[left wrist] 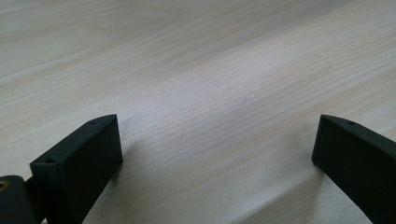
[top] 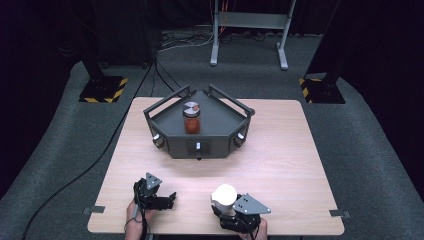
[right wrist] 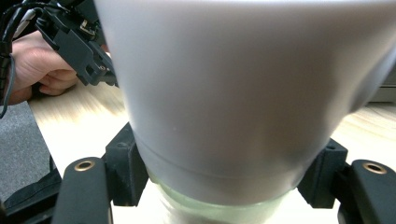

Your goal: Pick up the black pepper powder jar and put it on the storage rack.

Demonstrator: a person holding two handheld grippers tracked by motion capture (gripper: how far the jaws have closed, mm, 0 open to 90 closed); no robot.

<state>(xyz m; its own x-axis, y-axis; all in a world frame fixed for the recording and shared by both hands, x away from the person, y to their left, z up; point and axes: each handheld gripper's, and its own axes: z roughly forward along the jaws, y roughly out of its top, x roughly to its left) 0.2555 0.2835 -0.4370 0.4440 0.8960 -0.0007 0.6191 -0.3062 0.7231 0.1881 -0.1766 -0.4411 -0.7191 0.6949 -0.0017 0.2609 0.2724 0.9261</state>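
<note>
Left claw (top: 167, 199): wide open, nothing in it, low over the bare bench (top: 280, 150) near the front edge.
White cup (top: 224, 196): at the front of the bench, right of the left claw, standing up tall.
Right claw (top: 225, 210): squeezed tight around the white cup, low on its sides.
Dark tray (top: 170, 142): straight ahead, well apart from the cup, with a red jar (top: 192, 120) inside.
Nearer hand: the right one, probably the one to carry the cup forward.

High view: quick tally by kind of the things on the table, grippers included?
Black two-jaw grippers: 2 (left gripper, right gripper)
Dark grey angular tray with railings: 1
Red-filled glass jar with silver lid: 1
White plastic bottle: 1
Total: 5
</note>
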